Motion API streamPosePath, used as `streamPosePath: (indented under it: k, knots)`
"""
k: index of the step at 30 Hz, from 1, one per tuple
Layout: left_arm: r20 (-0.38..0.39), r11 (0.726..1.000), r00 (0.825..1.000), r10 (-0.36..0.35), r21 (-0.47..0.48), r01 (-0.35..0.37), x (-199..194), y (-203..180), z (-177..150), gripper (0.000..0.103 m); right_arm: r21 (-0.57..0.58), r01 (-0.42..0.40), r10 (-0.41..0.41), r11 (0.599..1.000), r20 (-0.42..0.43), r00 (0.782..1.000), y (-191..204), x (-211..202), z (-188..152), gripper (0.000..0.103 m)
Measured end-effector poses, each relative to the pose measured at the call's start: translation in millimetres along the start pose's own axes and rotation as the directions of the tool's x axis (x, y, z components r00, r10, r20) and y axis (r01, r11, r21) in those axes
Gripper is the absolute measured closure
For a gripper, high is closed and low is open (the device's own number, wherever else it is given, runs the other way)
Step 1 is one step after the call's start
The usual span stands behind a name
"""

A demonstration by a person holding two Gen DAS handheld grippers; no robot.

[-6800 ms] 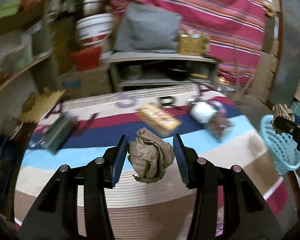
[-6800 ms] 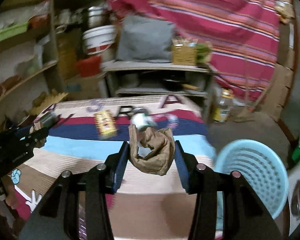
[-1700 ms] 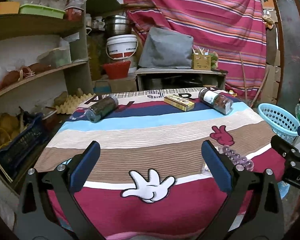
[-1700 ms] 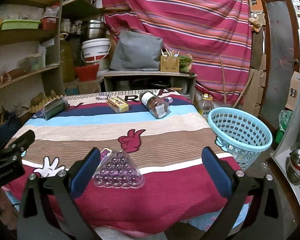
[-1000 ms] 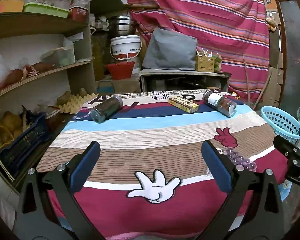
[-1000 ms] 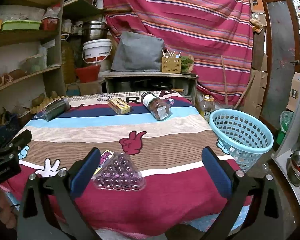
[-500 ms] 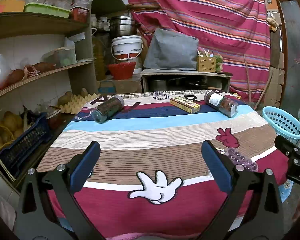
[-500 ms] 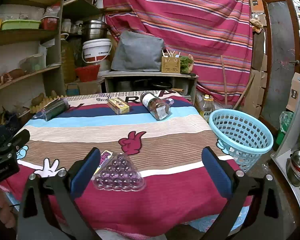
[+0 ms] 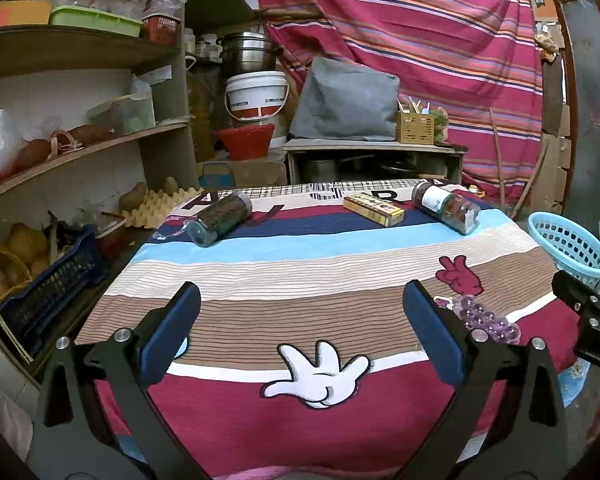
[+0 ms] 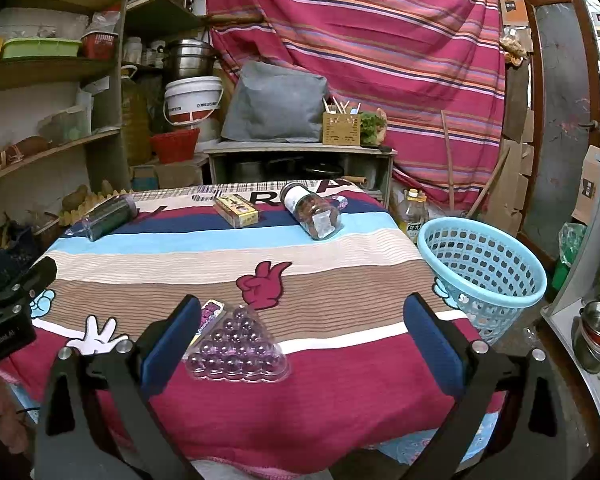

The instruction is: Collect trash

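Both grippers are open and empty at the near edge of the striped tablecloth point(image 9: 300, 276). My left gripper point(image 9: 300, 332) is over the white hand print. My right gripper point(image 10: 300, 336) is over the near right part, with a clear triangular blister tray of purple beads point(image 10: 238, 346) between its fingers. That tray also shows in the left wrist view point(image 9: 484, 320). A light blue basket point(image 10: 484, 264) stands on the floor right of the table and shows in the left wrist view point(image 9: 564, 244). No crumpled paper is in view.
At the table's far side lie a dark jar point(image 9: 220, 220), a yellow box point(image 9: 374, 205) and a labelled jar point(image 9: 446, 208). Shelves and a blue crate point(image 9: 48, 280) stand left. A low cabinet point(image 10: 300, 164) and striped curtain stand behind.
Since 6.8 s ago both grippers have let go of their crumpled brown papers and opened wide. Over the last second both views have barely shifted.
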State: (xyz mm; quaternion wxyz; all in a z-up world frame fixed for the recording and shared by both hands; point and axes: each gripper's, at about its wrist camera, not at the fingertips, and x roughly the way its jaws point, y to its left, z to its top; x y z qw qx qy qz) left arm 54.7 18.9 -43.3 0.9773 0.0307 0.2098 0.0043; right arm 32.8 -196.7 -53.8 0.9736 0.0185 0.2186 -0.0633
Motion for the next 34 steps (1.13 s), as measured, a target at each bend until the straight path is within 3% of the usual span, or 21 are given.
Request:
streamPosePath:
  k: [34]
  knots:
    - [-0.008,0.998,0.999,0.054,-0.022,-0.054,-3.0,13.1,-1.3,0.005,-0.017,-0.017,0.017,1.000,0.003,1.000,-2.6,2.0,4.2,0.004]
